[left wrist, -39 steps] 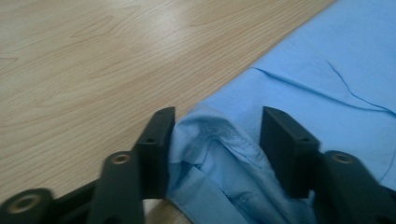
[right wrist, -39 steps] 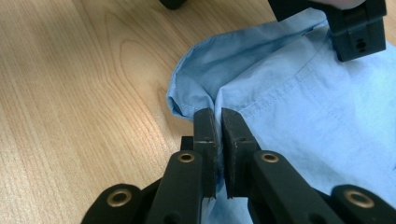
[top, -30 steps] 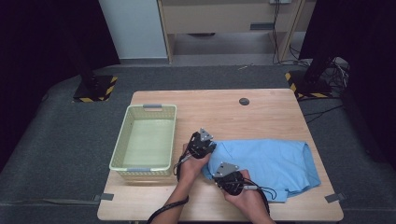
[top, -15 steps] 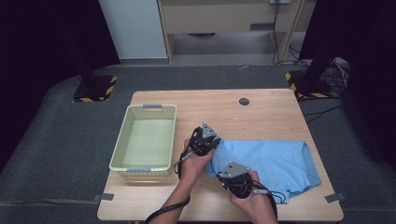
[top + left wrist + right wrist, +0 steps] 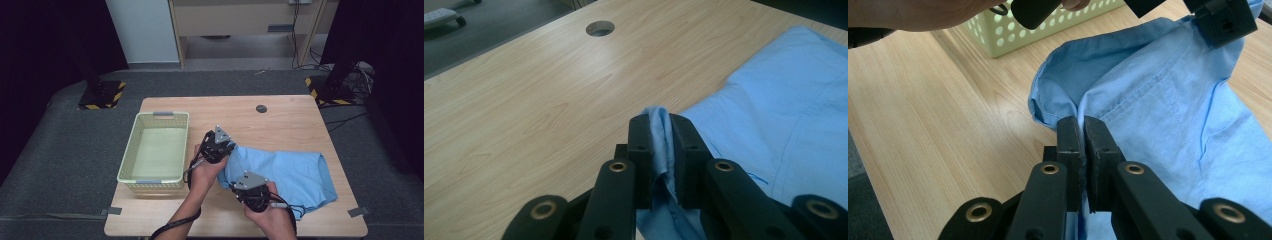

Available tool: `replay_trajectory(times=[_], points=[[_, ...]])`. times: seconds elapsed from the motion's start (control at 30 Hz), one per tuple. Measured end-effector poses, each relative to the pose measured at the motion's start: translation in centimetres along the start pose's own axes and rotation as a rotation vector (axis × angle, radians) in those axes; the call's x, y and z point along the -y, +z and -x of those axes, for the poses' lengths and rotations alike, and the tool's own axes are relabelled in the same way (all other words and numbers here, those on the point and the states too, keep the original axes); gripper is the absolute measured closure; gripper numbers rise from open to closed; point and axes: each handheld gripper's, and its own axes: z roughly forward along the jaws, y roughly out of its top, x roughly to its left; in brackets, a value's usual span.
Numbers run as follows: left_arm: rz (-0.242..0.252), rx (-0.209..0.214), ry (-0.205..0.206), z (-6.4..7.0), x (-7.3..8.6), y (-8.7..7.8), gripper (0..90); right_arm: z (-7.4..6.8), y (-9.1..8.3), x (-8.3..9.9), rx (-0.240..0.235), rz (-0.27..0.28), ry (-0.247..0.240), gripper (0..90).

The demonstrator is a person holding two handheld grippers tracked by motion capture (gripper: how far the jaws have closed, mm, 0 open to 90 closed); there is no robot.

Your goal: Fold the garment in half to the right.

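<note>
While both grippers pinch, shirt (image 5: 290, 172) has lifted.

Bare table (image 5: 280, 125) beyond the shirt (image 5: 295, 172); basket (image 5: 131, 155) close on the left.

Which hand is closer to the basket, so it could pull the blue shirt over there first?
Left. The left tongs, shut on the blue shirt, sit right beside the basket. The right tongs also grip the shirt, but farther from the basket, nearer the table's front edge.
</note>
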Motion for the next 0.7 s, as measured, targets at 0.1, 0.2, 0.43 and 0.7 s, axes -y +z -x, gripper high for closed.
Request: replay_trajectory(times=[0.1,0.2,0.43,0.7], points=[[0.004,-0.002,0.007,0.0,-0.3,-0.4,81.1,-0.2,-0.1,-0.2,0.001,0.006,0.001,86.9],[0.007,-0.005,0.009,-0.1,-0.6,-0.7,81.2,-0.4,-0.2,-0.7,0.0,0.008,-0.003,86.9],[-0.001,-0.011,-0.002,-0.4,-0.6,-1.4,81.3,-0.8,-0.5,-1.3,-0.001,0.021,-0.004,86.9],[-0.004,-0.025,0.002,-0.7,-0.9,-2.4,81.2,-1.3,-0.5,-1.9,-0.007,0.025,-0.009,86.9]])
